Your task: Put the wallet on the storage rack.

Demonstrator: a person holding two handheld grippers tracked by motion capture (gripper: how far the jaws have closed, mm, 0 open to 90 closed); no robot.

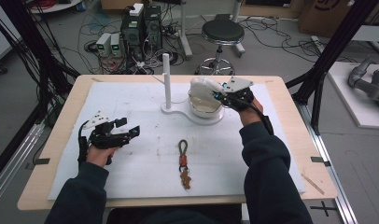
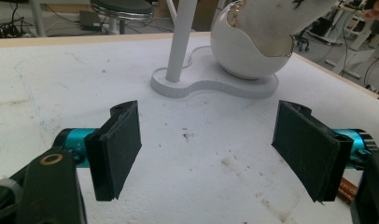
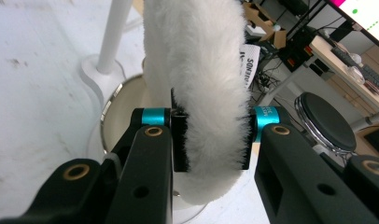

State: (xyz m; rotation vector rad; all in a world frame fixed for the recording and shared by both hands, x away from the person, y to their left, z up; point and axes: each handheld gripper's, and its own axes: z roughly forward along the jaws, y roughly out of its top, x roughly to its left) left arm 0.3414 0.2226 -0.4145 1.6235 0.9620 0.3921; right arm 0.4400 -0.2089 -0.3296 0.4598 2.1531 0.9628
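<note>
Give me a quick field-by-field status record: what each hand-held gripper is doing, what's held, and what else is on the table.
right hand-held gripper: shut on the white fluffy item, held over the white bowl
left hand-held gripper: open, nothing between its jaws, above the white mat
white bowl: on the white stand base, beside the upright post
keychain: lying on the mat, apart from both grippers

Even, diffuse overhead light fills the room, and the white mat (image 1: 131,107) reads bright without glare, with only soft, short shadows under the post (image 1: 167,79) and the bowl (image 1: 204,105). The high view is slightly soft and bends straight edges near its borders. In the right gripper view the fluffy white item (image 3: 201,79) is sharp, the background blurred
</note>
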